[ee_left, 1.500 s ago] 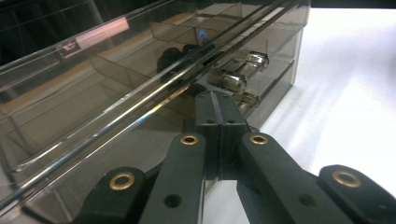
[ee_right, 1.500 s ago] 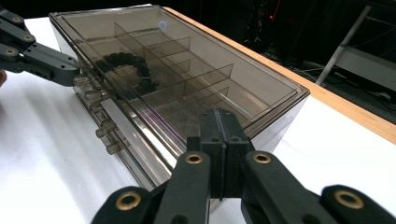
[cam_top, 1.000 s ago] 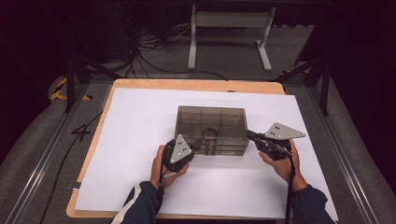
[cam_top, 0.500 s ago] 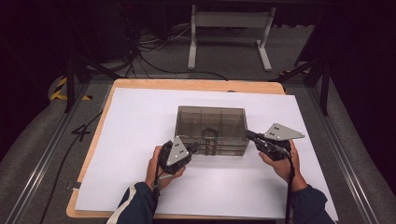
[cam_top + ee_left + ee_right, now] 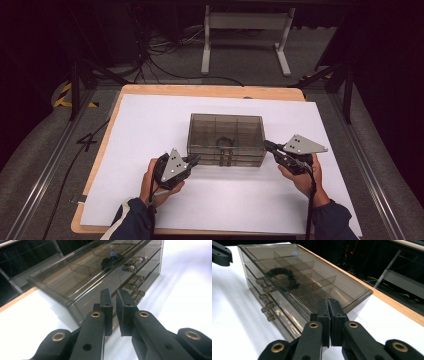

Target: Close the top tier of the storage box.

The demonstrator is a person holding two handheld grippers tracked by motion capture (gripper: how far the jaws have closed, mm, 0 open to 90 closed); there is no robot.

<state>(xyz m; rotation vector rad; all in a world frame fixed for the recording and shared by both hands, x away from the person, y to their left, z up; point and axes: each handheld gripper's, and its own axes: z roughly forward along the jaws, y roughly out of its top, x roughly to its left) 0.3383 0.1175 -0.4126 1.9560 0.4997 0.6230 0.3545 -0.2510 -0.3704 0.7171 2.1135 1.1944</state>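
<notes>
A smoky see-through drawer box [image 5: 226,131] stands on the white sheet, with small knobs [image 5: 263,296] along its front. A black coiled thing [image 5: 282,277] lies in its top layer. My left gripper [image 5: 195,159] points at the box's front left corner [image 5: 72,303]. Its jaws have just been opening and now show a slim gap [image 5: 114,293] with nothing between them. My right gripper [image 5: 266,145] sits at the front right corner, its pads pressed together [image 5: 328,302] on nothing.
The white sheet [image 5: 150,120] covers a wooden tabletop [image 5: 210,90]. Beyond the far edge are cables and a white stand [image 5: 245,30] on the dark floor. A metal rail [image 5: 45,165] runs along the left side.
My left gripper has drawn back to the left and slightly toward the person, away from the box front. The right gripper has stayed put.
</notes>
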